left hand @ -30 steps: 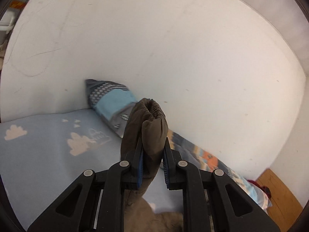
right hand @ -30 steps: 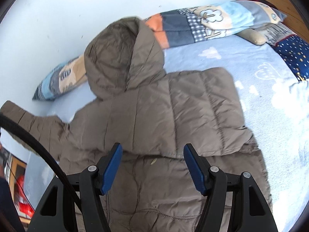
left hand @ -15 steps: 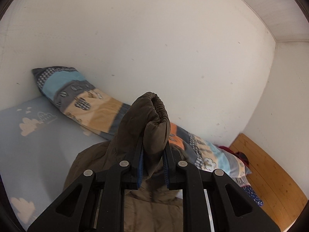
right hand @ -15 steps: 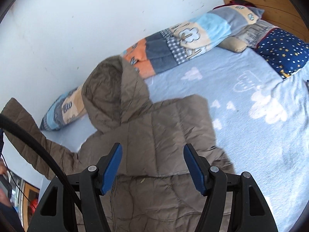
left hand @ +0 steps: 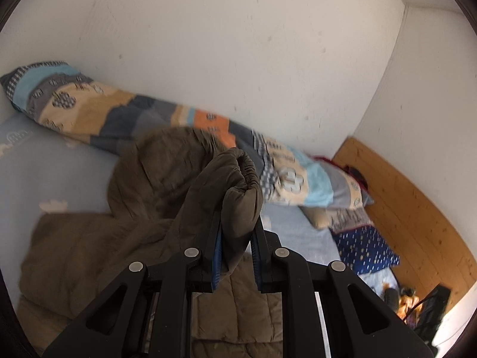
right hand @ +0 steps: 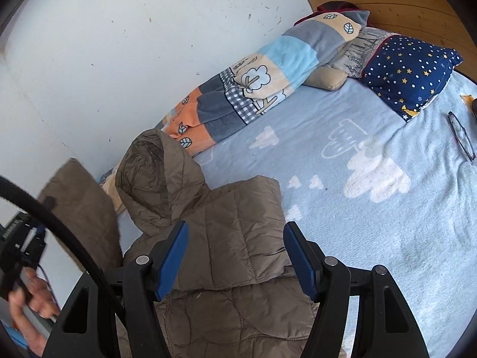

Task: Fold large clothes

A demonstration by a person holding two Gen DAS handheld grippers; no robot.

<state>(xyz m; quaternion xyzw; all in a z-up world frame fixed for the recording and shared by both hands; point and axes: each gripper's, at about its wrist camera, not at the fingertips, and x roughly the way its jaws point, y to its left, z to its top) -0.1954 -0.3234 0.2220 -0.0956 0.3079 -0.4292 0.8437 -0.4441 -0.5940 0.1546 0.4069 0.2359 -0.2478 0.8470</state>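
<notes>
Brown quilted jacket (right hand: 226,238) lay on the blue cloud-print bed cover (right hand: 372,223), its sleeve cuff (left hand: 238,191) clamped in the left gripper (left hand: 235,256), the right gripper (right hand: 235,256) hovering above with fingers apart, patchwork blanket roll (right hand: 253,86) along the wall (right hand: 119,44), glasses (right hand: 462,135) nearby.

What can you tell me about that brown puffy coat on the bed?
The brown quilted hooded coat looks like thin padded nylon. It lies spread on the light blue cloud-print blanket, hood towards the wall, one side already folded over its body. Its elastic-cuffed sleeve is lifted, pinched in the left gripper. The right gripper hovers open above it.
</notes>
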